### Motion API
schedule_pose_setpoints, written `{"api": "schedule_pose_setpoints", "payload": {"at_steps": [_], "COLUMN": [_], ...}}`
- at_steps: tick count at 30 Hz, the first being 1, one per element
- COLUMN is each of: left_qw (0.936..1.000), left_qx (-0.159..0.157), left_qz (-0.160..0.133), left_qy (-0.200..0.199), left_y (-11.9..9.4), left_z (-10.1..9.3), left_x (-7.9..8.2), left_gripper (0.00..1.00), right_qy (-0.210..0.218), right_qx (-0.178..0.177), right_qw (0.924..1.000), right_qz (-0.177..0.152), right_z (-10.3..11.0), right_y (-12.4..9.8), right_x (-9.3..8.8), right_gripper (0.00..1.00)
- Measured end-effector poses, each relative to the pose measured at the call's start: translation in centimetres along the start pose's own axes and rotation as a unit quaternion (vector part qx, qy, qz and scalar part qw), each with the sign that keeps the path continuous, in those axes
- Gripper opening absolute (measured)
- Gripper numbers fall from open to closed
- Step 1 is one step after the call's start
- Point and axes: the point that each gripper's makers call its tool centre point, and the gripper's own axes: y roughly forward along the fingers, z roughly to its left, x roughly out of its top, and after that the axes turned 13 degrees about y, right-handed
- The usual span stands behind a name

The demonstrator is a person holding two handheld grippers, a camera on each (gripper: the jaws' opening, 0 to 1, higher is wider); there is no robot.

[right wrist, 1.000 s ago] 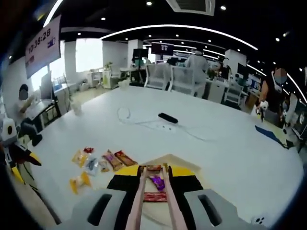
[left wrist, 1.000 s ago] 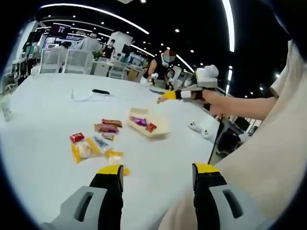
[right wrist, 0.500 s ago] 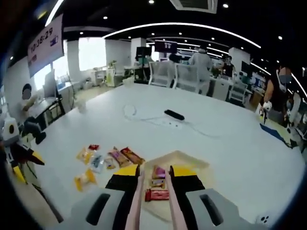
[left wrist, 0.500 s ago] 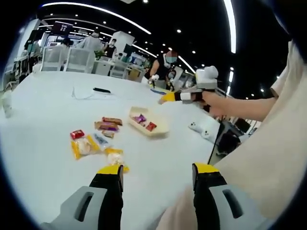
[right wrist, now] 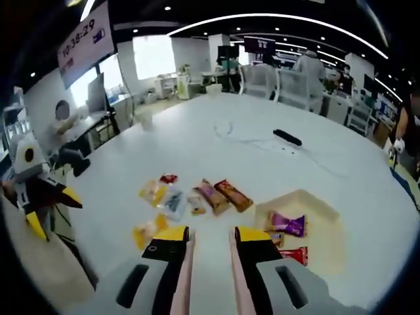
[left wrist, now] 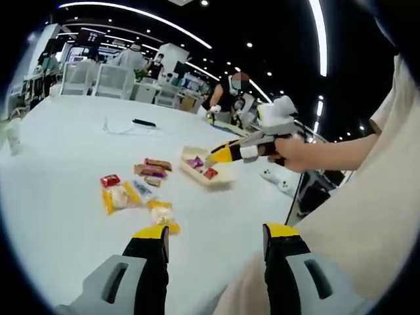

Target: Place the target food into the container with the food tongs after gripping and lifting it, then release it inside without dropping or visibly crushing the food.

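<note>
Your pink tongs [right wrist: 209,279] are empty, with their two arms a little apart, and your right gripper [right wrist: 207,237] squeezes them from both sides, up above the white table [right wrist: 216,154]. The snacks [right wrist: 197,195] lie in a loose bunch on the table just beside the tan tray [right wrist: 303,203], which has what looks like three wrapped snacks inside. Your left gripper [left wrist: 213,234] is wide apart and holds nothing.

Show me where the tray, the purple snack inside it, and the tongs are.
tray [right wrist: 308,202]: right gripper view, its bare pale floor.
purple snack [right wrist: 287,224]: right gripper view, middle of the wrapper.
tongs [right wrist: 184,279]: right gripper view, one pink arm.
</note>
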Motion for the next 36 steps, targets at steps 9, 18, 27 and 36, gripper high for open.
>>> {"api": "schedule_pose_setpoints", "payload": {"at_steps": [9,18,27,36], "left_qw": [0.9999,0.9996,0.9993,0.9993], "left_qx": [0.006,0.015,0.02,0.018], "left_qz": [0.001,0.002,0.002,0.002], "left_qy": [-0.008,-0.022,-0.03,-0.033], "left_y": [-0.2,-0.6,-0.6,-0.5], "left_z": [0.6,1.2,1.9,2.3], "left_x": [-0.4,-0.8,-1.0,-0.9], "left_gripper": [0.57,0.57,0.57,0.57], "right_qy": [-0.07,-0.129,-0.232,-0.284], "right_qx": [0.061,0.095,0.113,0.112], "right_qw": [0.9945,0.983,0.9586,0.9426], "right_qz": [0.048,0.091,0.12,0.137], "right_z": [5.1,8.7,10.2,9.7], "right_y": [2.6,4.8,5.6,6.2], "right_x": [-1.5,-3.2,-4.1,-4.8], "right_gripper": [0.27,0.28,0.28,0.28]}}
